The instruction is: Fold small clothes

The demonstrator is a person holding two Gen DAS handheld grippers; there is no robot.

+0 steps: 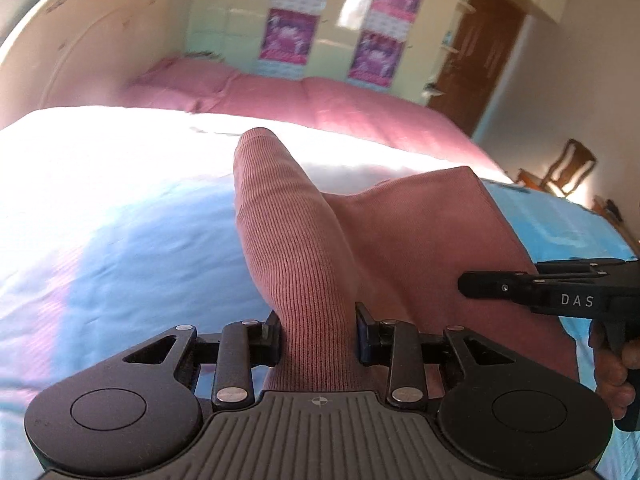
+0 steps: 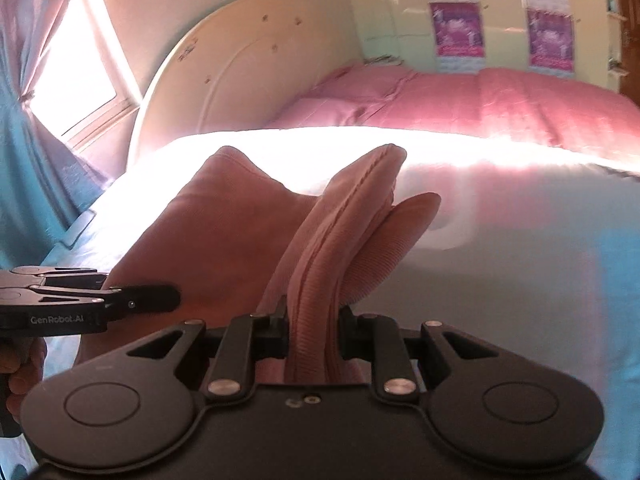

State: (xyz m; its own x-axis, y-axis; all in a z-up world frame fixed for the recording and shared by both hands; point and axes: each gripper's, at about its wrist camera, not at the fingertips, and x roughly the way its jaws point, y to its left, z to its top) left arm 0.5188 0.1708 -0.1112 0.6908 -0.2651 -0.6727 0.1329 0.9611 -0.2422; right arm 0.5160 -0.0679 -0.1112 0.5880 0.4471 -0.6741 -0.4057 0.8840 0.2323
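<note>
A small pink ribbed garment (image 1: pixel 304 240) lies partly lifted over a pale blue sheet (image 1: pixel 120 240) on a bed. My left gripper (image 1: pixel 318 334) is shut on one bunched edge of it, and the cloth stands up between the fingers. My right gripper (image 2: pixel 314 334) is shut on another bunched, seamed edge of the same garment (image 2: pixel 224 232). The two grippers are side by side. The right one shows at the right of the left wrist view (image 1: pixel 480 284). The left one shows at the left of the right wrist view (image 2: pixel 160 298).
A pink bedspread (image 1: pixel 340 108) covers the far half of the bed. A cream headboard (image 2: pixel 240 68) stands behind it, beside a bright window (image 2: pixel 76 80) with curtains. A wardrobe with purple posters (image 1: pixel 288 36), a brown door (image 1: pixel 480 52) and a wooden chair (image 1: pixel 568 168) stand beyond.
</note>
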